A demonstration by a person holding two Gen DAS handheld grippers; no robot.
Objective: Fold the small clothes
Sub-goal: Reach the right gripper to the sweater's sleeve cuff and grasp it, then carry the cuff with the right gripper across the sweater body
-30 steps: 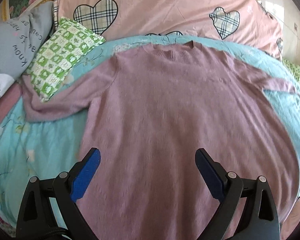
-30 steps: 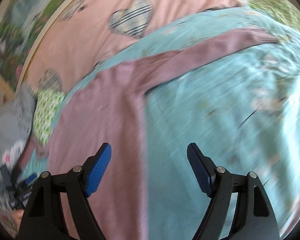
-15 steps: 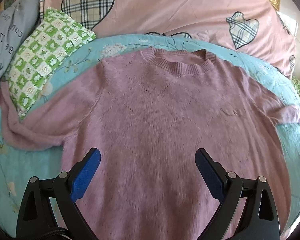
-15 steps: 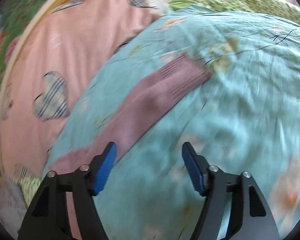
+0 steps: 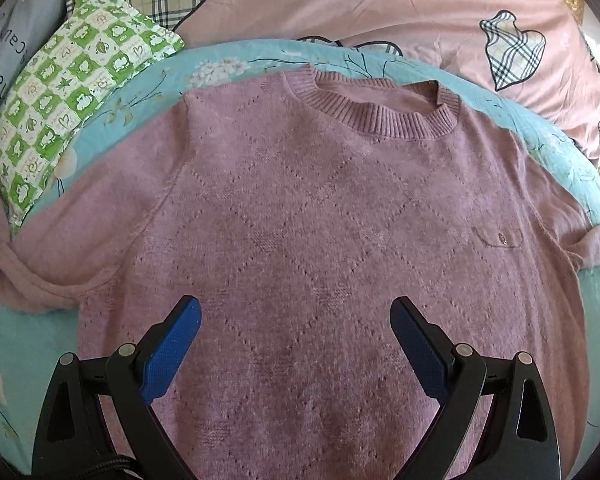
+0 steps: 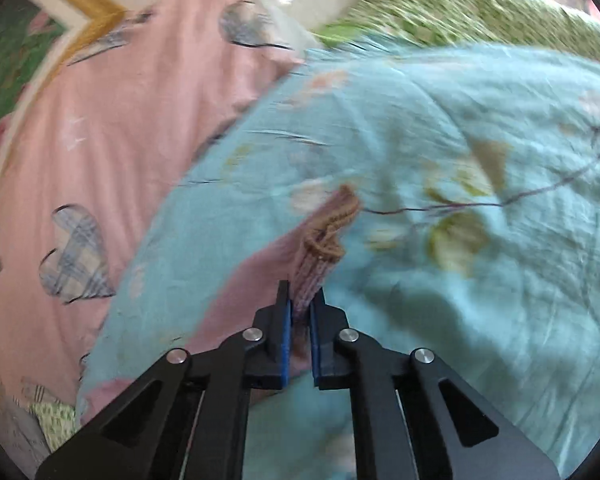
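Sweater [image 5: 320, 240]: a mauve knit with a diamond pattern, it lies face up and spread flat on the turquoise quilt [image 5: 28, 344], its ribbed collar [image 5: 384, 116] toward the pink heart-print pillows [image 5: 380, 8] and a green checked cushion [image 5: 72, 108] just beside its one sleeve, which is bent back on itself at the edge of the view. The left gripper [image 5: 296, 332] hovers over the lower chest with its jaws wide apart, holding nothing. The right gripper [image 6: 300, 308] is pinched tight on the ribbed cuff [image 6: 324, 240] of the other sleeve, which bunches and curls just ahead of the pads; the right view is blurred, so how much cloth is caught cannot be told. The step in hand looks like the first fold, the sleeve being taken in. Next, I judge, the right hand must carry the cuff across onto the chest and lay the sleeve straight before letting go, while the left gripper could press the body down so the knit does not drag or wrinkle.
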